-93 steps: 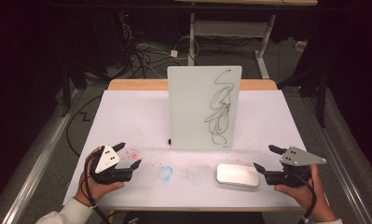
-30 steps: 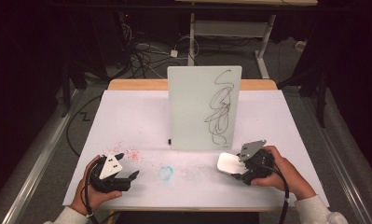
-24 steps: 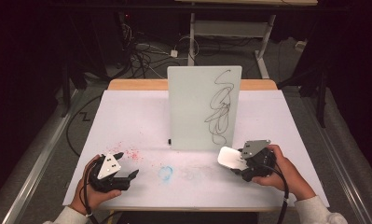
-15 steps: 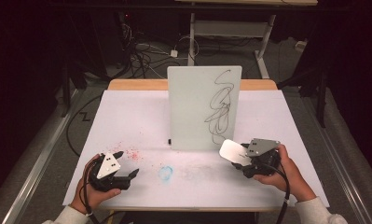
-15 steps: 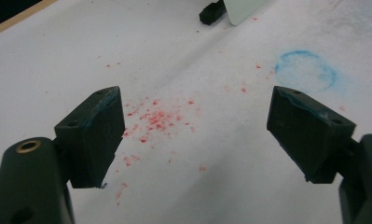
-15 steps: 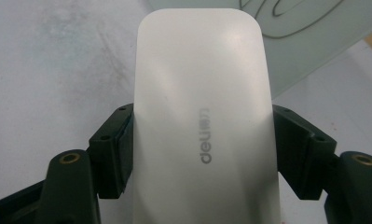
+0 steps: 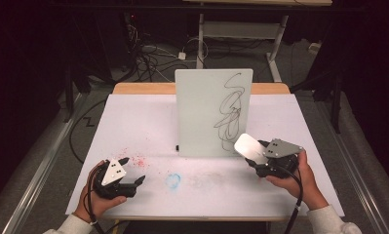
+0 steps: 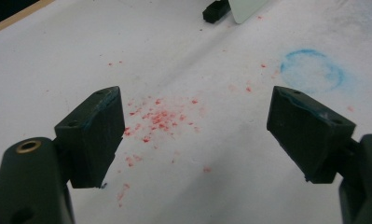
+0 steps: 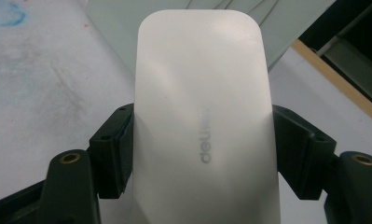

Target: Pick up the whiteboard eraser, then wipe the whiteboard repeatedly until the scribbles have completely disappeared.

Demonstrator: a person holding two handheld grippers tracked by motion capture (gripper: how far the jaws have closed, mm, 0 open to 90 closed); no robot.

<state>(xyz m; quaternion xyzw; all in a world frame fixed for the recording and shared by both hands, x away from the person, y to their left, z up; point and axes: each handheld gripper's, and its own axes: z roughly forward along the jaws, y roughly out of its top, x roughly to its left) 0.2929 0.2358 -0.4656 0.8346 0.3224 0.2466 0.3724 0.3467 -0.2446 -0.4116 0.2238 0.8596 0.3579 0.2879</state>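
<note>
The white eraser (image 7: pixel 247 145) is now held clear of the table, raised to the lower right part of the whiteboard (image 7: pixel 202 112), just in front of the bottom of the black scribble (image 7: pixel 229 109). Three seconds ago it lay flat on the white table cover (image 7: pixel 148 122), well in front of the whiteboard and to the right; since then it has been clamped and lifted toward the board. It is gripped across its width by the right gripper (image 9: pixel 204 158), whose jaws are pressed against its two long sides. From this it may be judged that the pick-up is finished and that wiping of the scribble is about to begin; contact with the board surface cannot be confirmed. The left gripper (image 7: pixel 129 170) has hardly moved and is kept low in front of the whiteboard and to the left, its jaws spread wide with nothing between them, over red specks (image 8: pixel 158 119) and near a blue ring mark (image 8: pixel 313 71).
</note>
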